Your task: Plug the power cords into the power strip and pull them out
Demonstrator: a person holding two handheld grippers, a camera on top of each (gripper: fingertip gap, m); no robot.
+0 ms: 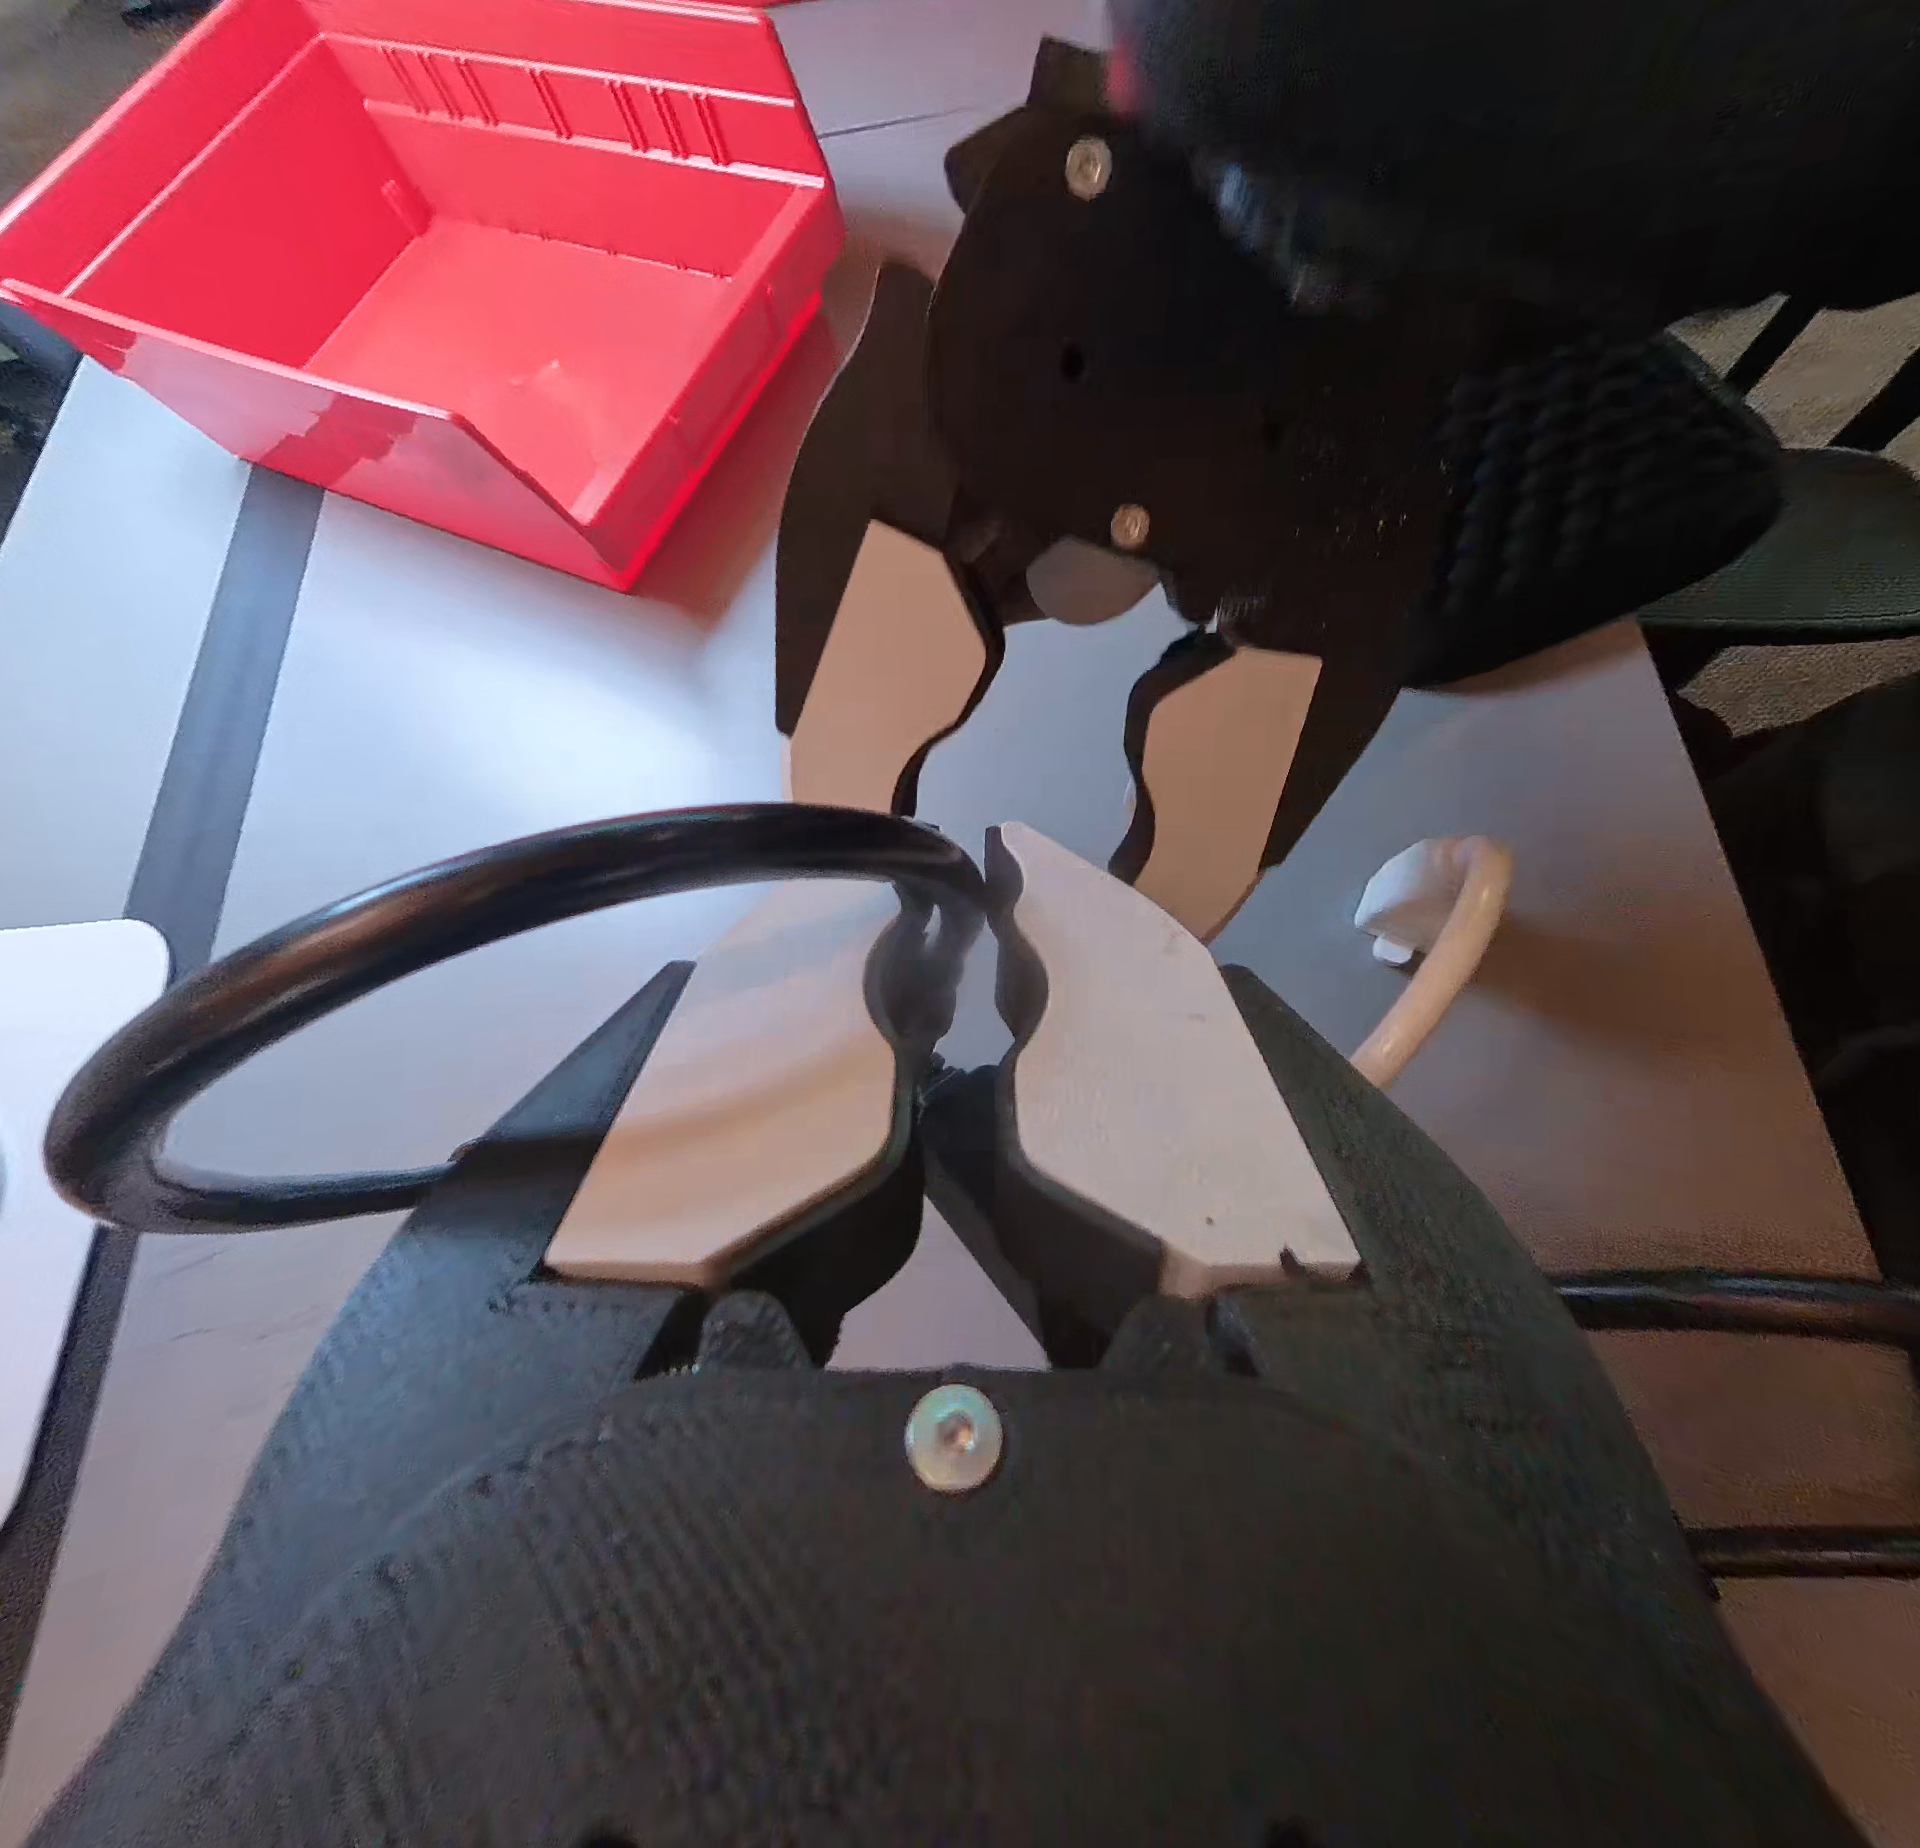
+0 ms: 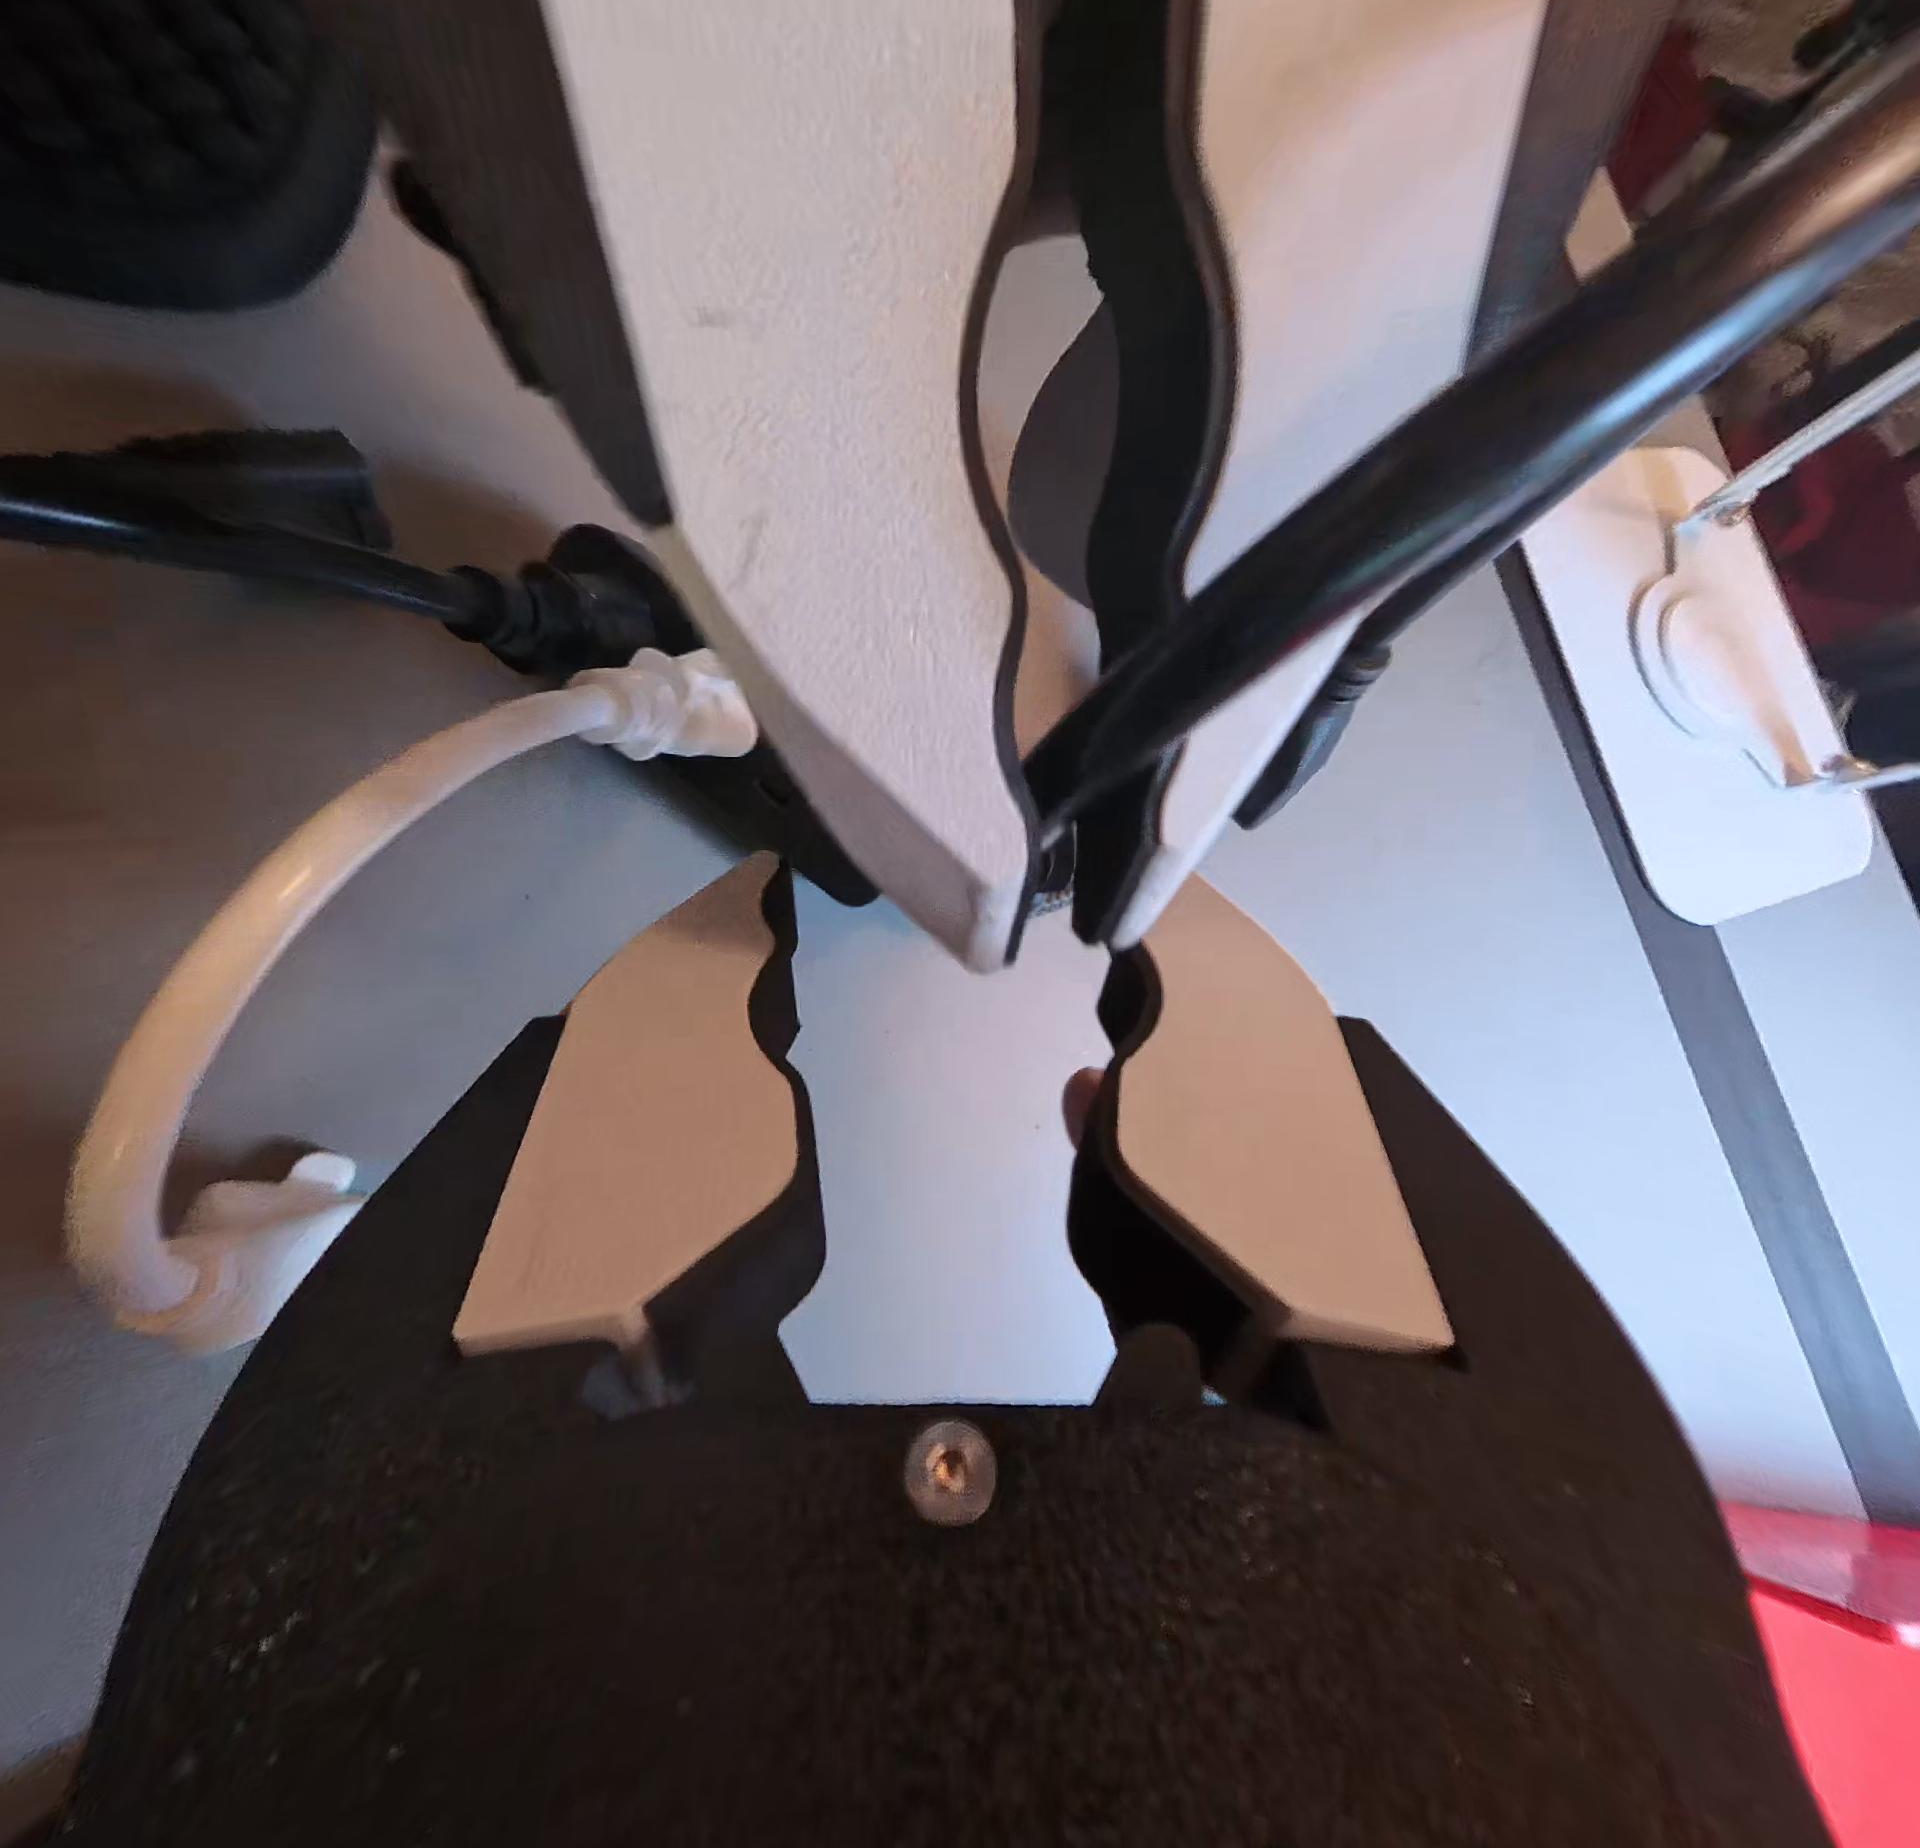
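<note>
Left gripper (image 1: pixel 971 889) clamped on black cord (image 1: pixel 343 946), tip to tip with right gripper (image 2: pixel 940 977), gaping, empty. Clear table (image 1: pixel 499 676) toward red bin (image 1: pixel 436 260). Right view only: white strip (image 2: pixel 1704 697) beside table seam.

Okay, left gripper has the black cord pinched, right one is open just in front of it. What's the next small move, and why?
Probably ease the right gripper forward and shut it on the black cord. Its jaws are open and empty, facing the left gripper, whose tips clamp the cord.
</note>
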